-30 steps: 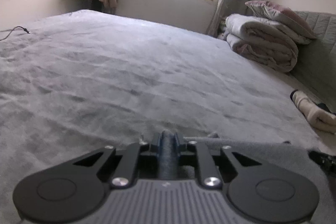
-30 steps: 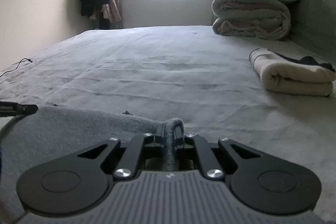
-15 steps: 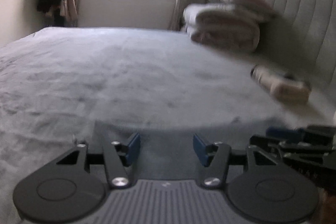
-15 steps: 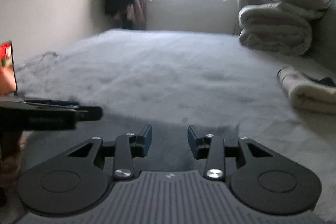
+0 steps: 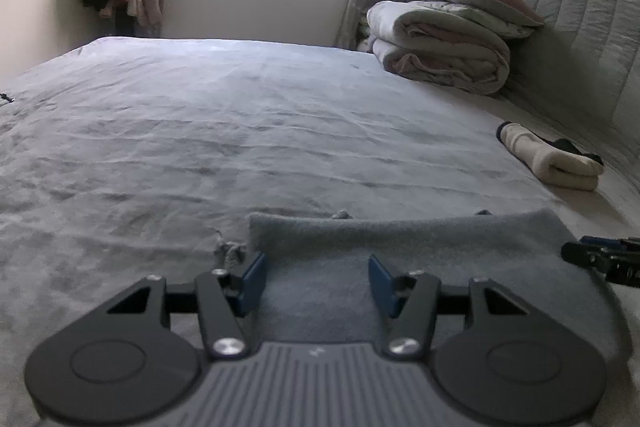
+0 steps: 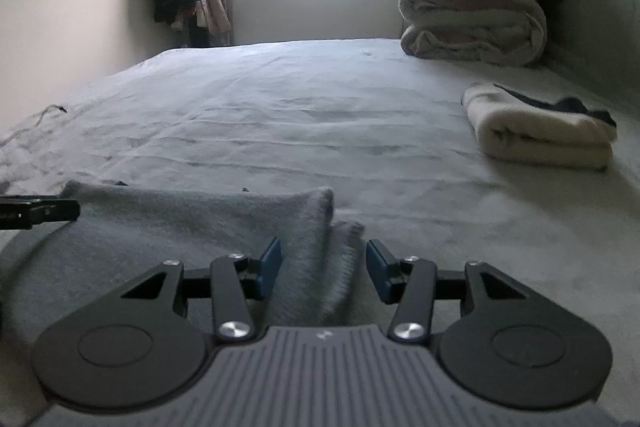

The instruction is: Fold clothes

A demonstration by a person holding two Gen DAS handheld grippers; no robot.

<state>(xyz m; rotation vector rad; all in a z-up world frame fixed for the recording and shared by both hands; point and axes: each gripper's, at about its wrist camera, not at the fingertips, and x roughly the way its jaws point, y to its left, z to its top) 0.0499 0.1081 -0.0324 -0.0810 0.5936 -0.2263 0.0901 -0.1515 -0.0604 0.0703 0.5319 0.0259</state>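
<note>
1. The grey garment point(image 5: 404, 251) lies flat on the bed point(image 5: 248, 131), at its near edge, folded over with a rounded far edge.
2. The left gripper point(image 5: 316, 277) has just been opening; its jaws stand apart over the garment's left part, pads clear of the cloth.
3. The right gripper point(image 6: 323, 263) has likewise just been opening; its jaws are released, straddling the garment's right end without pinching it.
4. The fabric looks soft, fuzzy and light: it will drape, sag and bunch rather than hold shape.
5. Best taken at corners or along a folded edge, pinching all layers together so none slips.
6. A folded cream garment point(image 6: 540, 131) sits well apart towards the headboard point(image 5: 580, 39).
</note>
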